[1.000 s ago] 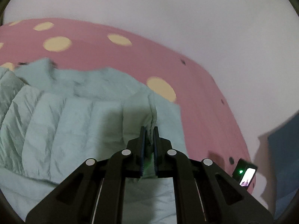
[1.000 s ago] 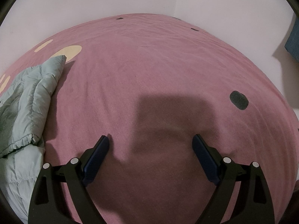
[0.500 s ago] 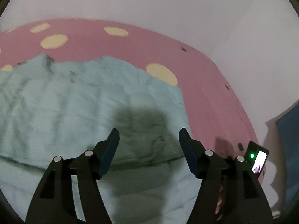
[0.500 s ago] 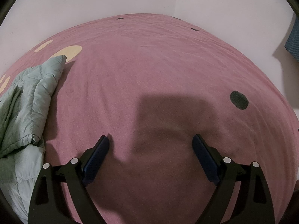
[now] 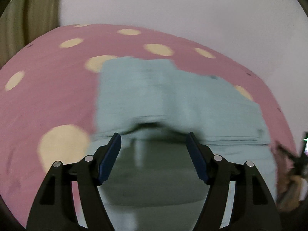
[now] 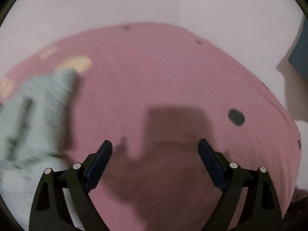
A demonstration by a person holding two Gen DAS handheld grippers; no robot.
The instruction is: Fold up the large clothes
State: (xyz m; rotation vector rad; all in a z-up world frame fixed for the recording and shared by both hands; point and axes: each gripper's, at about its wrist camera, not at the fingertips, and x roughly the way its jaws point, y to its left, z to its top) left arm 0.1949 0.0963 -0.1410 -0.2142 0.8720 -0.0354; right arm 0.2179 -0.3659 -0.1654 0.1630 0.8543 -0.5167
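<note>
A pale green quilted garment [image 5: 173,104] lies folded over itself on the pink bed cover [image 5: 48,100]. My left gripper [image 5: 154,140] is open and empty, held above the near folded edge. In the right wrist view the same garment [image 6: 32,115] shows blurred at the left. My right gripper [image 6: 155,146] is open and empty above bare pink cover [image 6: 173,77], to the right of the garment.
The pink cover has cream spots [image 5: 63,146] and small dark spots [image 6: 236,117]. White walls [image 5: 173,5] stand behind the bed. A curtain [image 5: 28,19] hangs far left. A blue object [image 6: 300,53] is at the right edge.
My left gripper has opened and let go of the garment fold, then swung left and back so the whole folded garment shows. My right gripper stays open and has shifted slightly.
</note>
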